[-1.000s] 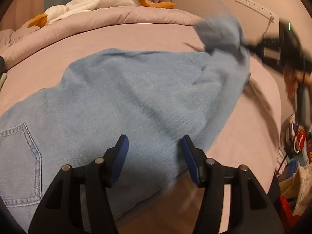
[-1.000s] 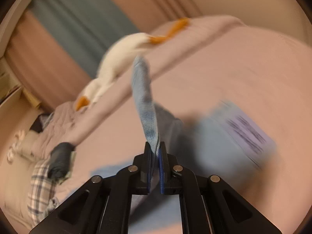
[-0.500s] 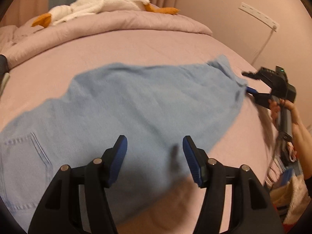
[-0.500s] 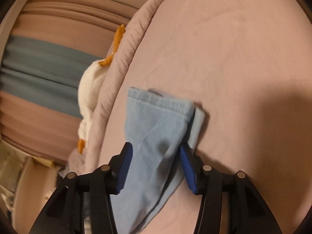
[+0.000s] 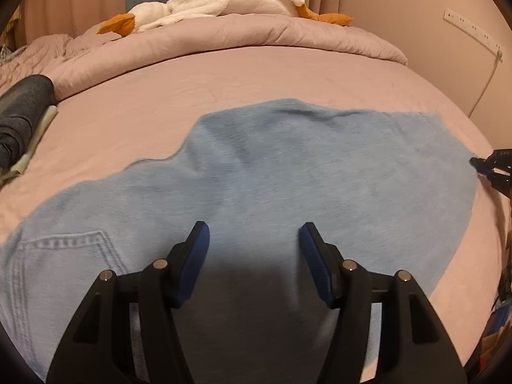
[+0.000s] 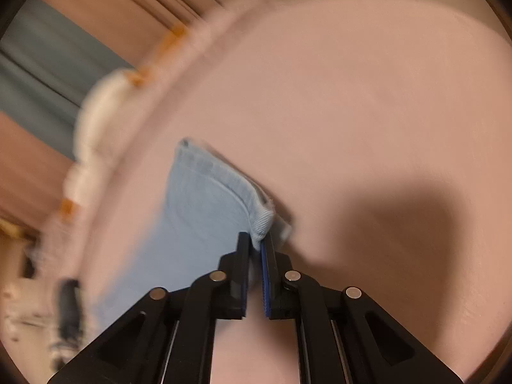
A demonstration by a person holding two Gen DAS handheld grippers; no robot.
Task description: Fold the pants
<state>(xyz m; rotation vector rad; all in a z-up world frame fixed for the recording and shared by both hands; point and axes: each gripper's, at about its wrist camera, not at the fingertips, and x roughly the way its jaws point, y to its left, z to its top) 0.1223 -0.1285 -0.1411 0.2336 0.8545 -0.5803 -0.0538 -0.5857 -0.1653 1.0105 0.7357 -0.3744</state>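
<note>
Light blue denim pants point(image 5: 288, 176) lie spread flat on the pink bed sheet point(image 5: 160, 96), with a back pocket point(image 5: 64, 249) at the lower left. My left gripper point(image 5: 254, 233) hovers open over the middle of the fabric, nothing between its blue pads. At the leg end, far right in the left wrist view, the tip of my right gripper point(image 5: 480, 163) meets the cloth. The blurred right wrist view shows the right gripper point(image 6: 256, 240) shut on the corner of the hem point(image 6: 262, 220), the leg point(image 6: 204, 211) running away to the left.
A white plush goose point(image 5: 224, 3) lies on the rolled pink duvet point(image 5: 256, 38) at the far side of the bed. A dark rolled cloth point(image 5: 19, 112) sits at the left edge. A power strip point(image 5: 470, 28) hangs on the right wall.
The right gripper brought the lifted leg end down, let it go on the sheet, then shut again on the hem corner. The leg now lies flat. My left gripper shifted across the pants.
</note>
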